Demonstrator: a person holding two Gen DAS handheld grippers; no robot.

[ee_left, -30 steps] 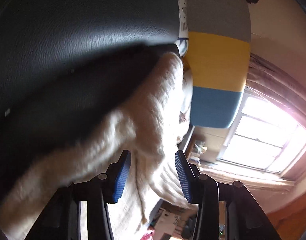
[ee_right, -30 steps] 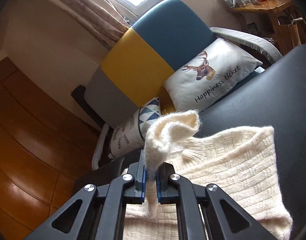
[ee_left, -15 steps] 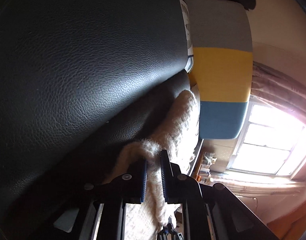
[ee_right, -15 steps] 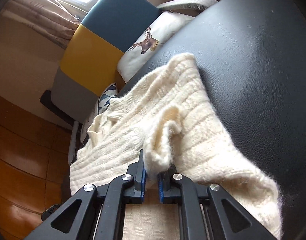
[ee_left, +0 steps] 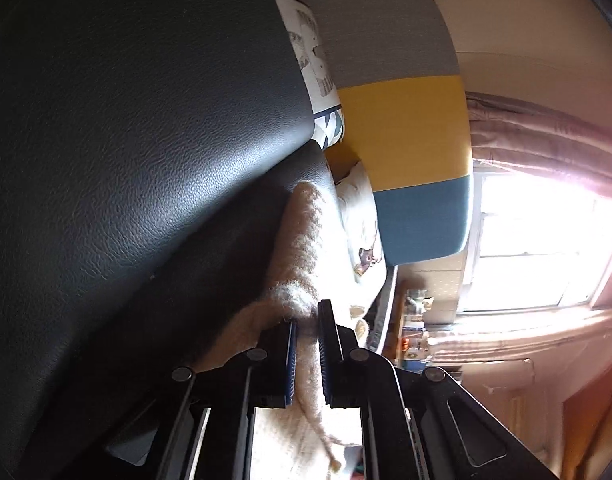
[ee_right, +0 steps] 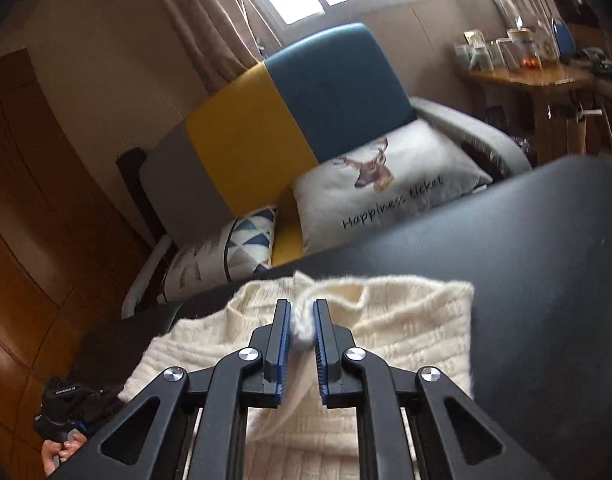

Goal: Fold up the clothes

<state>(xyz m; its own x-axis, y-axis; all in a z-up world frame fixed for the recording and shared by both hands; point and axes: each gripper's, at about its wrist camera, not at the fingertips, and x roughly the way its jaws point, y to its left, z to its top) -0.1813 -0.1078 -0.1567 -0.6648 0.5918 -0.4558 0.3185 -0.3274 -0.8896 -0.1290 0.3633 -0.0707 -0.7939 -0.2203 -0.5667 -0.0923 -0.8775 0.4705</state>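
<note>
Right wrist view: my right gripper pinches the sweater lying at 12 o'clock on the black table; left gripper clamps another edge. I'd move both level, keeping tension even.

A sweater lies on the desk directly ahead of the right gripper. Beyond the desk stands a sofa with two cushions; a side table stands to the right.
</note>
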